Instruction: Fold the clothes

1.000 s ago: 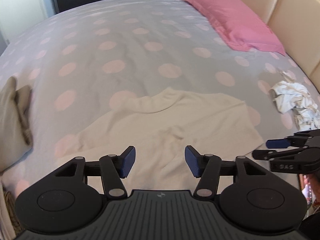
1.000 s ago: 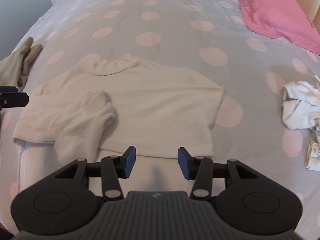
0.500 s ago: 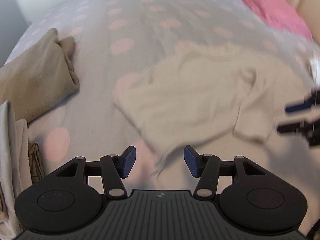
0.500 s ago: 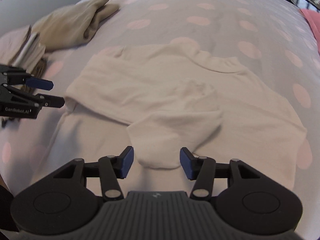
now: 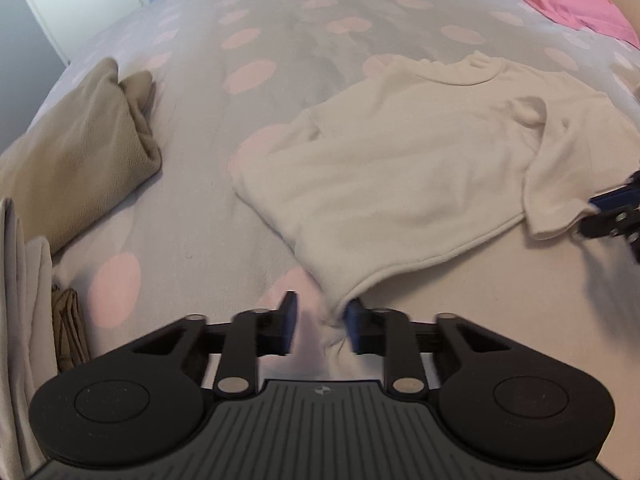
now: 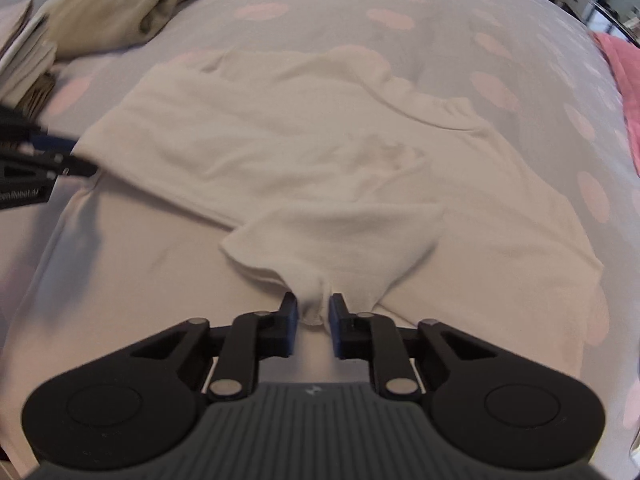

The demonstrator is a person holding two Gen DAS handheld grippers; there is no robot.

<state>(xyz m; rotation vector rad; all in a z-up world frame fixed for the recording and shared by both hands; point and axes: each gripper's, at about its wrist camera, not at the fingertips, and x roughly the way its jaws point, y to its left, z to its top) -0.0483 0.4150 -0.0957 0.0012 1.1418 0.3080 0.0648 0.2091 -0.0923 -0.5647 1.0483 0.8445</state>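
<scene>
Where cream top lies, sleeve cuff between right tool pads

Cream long-sleeved sweater spread flat on the dotted bed, round collar at the far edge, one sleeve folded across the body, cuff bunched at the near edge, hem corner lifted and wrinkled

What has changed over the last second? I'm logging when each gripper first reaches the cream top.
Both grippers dropped to the cream top and narrowed from wide open. The right gripper now has the folded sleeve's cuff between its fingers; the left gripper sits at the hem corner, not yet clamped. The top lies spread as before, and the beige garment has not moved.
</scene>
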